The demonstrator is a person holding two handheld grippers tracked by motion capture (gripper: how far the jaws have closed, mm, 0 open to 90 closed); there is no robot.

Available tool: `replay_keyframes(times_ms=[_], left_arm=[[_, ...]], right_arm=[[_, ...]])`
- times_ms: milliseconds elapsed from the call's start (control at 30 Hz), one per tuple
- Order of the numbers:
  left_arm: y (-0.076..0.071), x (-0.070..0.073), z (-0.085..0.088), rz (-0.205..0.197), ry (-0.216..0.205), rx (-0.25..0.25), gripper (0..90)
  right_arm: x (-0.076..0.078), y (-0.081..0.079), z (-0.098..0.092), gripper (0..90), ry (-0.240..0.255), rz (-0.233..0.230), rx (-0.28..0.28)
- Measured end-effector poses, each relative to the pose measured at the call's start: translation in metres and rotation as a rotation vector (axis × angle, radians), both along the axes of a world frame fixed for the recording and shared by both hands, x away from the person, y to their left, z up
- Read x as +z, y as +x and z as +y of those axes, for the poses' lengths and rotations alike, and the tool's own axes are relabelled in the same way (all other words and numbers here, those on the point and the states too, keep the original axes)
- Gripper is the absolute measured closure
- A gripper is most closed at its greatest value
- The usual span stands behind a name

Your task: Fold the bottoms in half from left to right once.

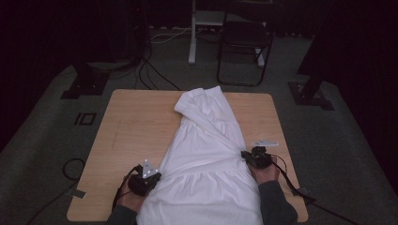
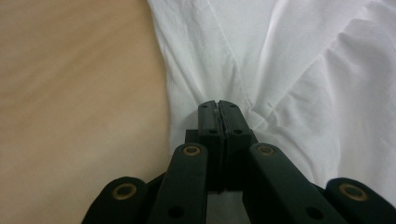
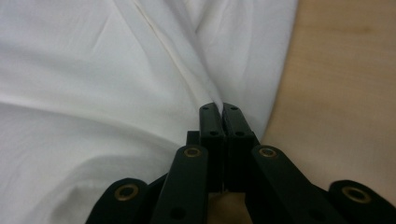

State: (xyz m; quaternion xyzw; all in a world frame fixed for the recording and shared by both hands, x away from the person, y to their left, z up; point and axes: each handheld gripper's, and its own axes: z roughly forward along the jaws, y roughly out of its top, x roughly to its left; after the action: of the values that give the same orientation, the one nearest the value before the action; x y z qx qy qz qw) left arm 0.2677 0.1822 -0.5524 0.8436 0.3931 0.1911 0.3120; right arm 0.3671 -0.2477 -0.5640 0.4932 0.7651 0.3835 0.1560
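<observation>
A white tiered dress (image 1: 206, 154) lies lengthwise on the wooden table (image 1: 131, 126), its narrow top end far from me and its wide hem hanging over the near edge. My left gripper (image 1: 149, 177) is at the dress's left edge near the hem. In the left gripper view its jaws are pressed together on a pinch of the white cloth (image 2: 261, 60), left gripper (image 2: 218, 103). My right gripper (image 1: 247, 156) is at the dress's right edge. The right gripper (image 3: 219, 106) has its jaws closed on a fold of the cloth (image 3: 116, 93).
Bare wood (image 2: 70, 93) lies left of the dress, and a narrower strip (image 3: 345, 93) lies to its right. A small pale object (image 1: 265, 143) rests on the table near the right gripper. A folding chair (image 1: 244, 42) and stand bases (image 1: 84, 84) sit on the floor beyond.
</observation>
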Motion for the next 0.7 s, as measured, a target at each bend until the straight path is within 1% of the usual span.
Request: replay_keyframes(times_ms=[67,133,167,200,233,267,300,333,367,400,467,500,533,567,600,633,700], left_arm=[[-0.007,0.001,0.000,0.017,0.003,-0.017,89.0],[-0.008,0.003,0.000,0.024,-0.003,-0.033,87.8],[-0.007,0.005,0.002,0.008,-0.018,-0.027,83.6],[-0.004,0.007,0.004,-0.011,-0.044,-0.016,75.6],[0.000,0.011,0.006,-0.021,-0.070,-0.002,72.0],[0.004,0.016,0.008,-0.035,-0.092,0.009,71.2],[0.008,0.022,0.008,-0.057,-0.103,0.012,70.5],[0.014,0.028,0.006,-0.082,-0.106,0.010,69.0],[0.020,0.033,0.004,-0.100,-0.108,0.008,67.7],[0.028,0.037,0.000,-0.106,-0.107,0.003,66.5],[0.045,0.040,-0.011,-0.109,-0.094,-0.021,65.3],[0.053,0.040,-0.018,-0.103,-0.086,-0.034,65.3],[0.061,0.038,-0.025,-0.094,-0.074,-0.051,65.3],[0.067,0.035,-0.032,-0.087,-0.061,-0.065,65.3],[0.072,0.030,-0.038,-0.079,-0.038,-0.079,65.3],[0.077,0.024,-0.044,-0.063,-0.018,-0.091,65.3],[0.083,0.011,-0.052,-0.037,0.026,-0.102,65.6]], right_arm=[[0.000,-0.012,-0.003,88.1,0.002,0.009,0.009],[0.001,-0.018,-0.004,86.3,-0.003,0.019,0.018],[0.001,-0.020,-0.005,82.5,-0.003,0.026,0.022],[0.002,-0.020,-0.005,75.4,-0.007,0.023,0.038],[0.003,-0.020,-0.004,68.1,-0.026,-0.003,0.053],[0.005,-0.020,-0.004,63.0,-0.040,-0.027,0.054],[0.007,-0.018,-0.004,59.4,-0.032,-0.031,0.053],[0.011,-0.016,-0.005,56.9,-0.011,-0.035,0.058],[0.015,-0.014,-0.004,55.3,0.005,-0.048,0.065],[0.020,-0.011,-0.003,54.1,0.013,-0.060,0.069],[0.028,-0.004,0.003,53.9,0.027,-0.076,0.091],[0.032,0.001,0.007,56.0,0.030,-0.089,0.107],[0.035,0.006,0.012,61.1,0.022,-0.099,0.122],[0.037,0.011,0.016,63.1,0.019,-0.104,0.138],[0.039,0.017,0.021,64.4,0.025,-0.107,0.150],[0.040,0.023,0.026,65.0,0.032,-0.110,0.162],[0.041,0.034,0.037,63.0,0.032,-0.114,0.175]])
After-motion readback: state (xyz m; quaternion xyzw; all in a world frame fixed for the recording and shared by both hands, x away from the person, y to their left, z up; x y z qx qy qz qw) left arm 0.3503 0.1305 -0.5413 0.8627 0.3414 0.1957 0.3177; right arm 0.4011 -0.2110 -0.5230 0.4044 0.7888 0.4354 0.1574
